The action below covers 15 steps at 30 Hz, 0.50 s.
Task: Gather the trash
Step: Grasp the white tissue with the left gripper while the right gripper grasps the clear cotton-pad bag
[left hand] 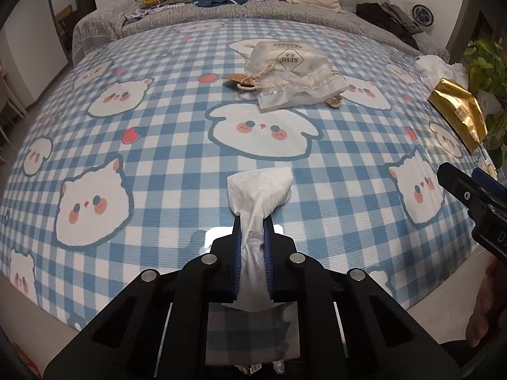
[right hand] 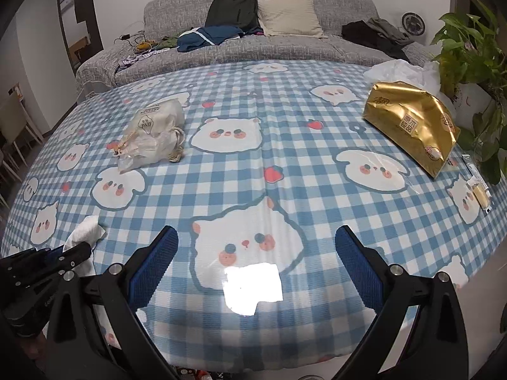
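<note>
A crumpled white tissue lies on the blue checked tablecloth, and my left gripper is shut on its near end, which is bunched between the blue pads. In the right wrist view the same tissue shows at the lower left, with the left gripper on it. My right gripper hangs open over the cloth near the table's front edge, nothing between its fingers. It shows at the right edge of the left wrist view as the right gripper. A crumpled clear bag with a drawstring pouch lies farther back.
A gold tissue pack lies at the right, with a white plastic bag behind it and a small yellow packet near the right edge. A potted plant stands at the right. A grey sofa with clothes stands beyond the table.
</note>
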{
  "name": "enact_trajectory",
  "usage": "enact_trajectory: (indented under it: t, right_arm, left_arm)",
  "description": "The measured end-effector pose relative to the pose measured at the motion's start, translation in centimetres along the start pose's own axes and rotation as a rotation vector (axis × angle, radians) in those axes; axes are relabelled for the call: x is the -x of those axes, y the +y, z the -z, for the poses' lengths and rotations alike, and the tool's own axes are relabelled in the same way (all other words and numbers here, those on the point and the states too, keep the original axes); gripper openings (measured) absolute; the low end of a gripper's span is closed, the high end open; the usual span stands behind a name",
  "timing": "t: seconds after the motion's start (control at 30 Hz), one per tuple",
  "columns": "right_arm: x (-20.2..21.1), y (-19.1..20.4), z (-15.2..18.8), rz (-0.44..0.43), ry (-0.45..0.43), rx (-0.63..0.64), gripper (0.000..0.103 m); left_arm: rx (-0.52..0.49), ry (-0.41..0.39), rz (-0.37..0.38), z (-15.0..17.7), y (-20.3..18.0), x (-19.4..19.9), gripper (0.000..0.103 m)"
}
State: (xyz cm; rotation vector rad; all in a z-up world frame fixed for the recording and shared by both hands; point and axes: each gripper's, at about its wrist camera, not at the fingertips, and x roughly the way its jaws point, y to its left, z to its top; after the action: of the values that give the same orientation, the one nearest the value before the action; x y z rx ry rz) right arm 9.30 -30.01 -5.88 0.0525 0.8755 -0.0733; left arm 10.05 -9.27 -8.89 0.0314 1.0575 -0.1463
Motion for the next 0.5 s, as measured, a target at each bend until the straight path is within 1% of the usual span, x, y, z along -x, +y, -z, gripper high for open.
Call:
enact_trajectory:
  t: [0.1,0.23,0.3,0.5]
  right_arm:
    - [-0.3,1.1,-0.2,-0.012,-0.003,0.003,0.095]
    - [-1.0,2.5,-0.5,-0.015,0.004,0.022,0.095]
    - [-1.3,3.3,-1.2,-0.034,-0.002,0.022,0.095]
    - [-3.2,6.1,-4.2,-0.050,-0.007,0.046,0.095]
  left_arm:
    - [0.005,-0.021,-0.027,-0.3,1.4,0.4,0.011]
    - [0.042,-0.041,-0.032,-1.7,3.9,0.9,0.011]
    - [0.061,-0.055,-0.045,-2.8,5.3,1.1,0.011]
    - [0.099,-0.074,-0.066,-6.3,9.0,0.6,0.011]
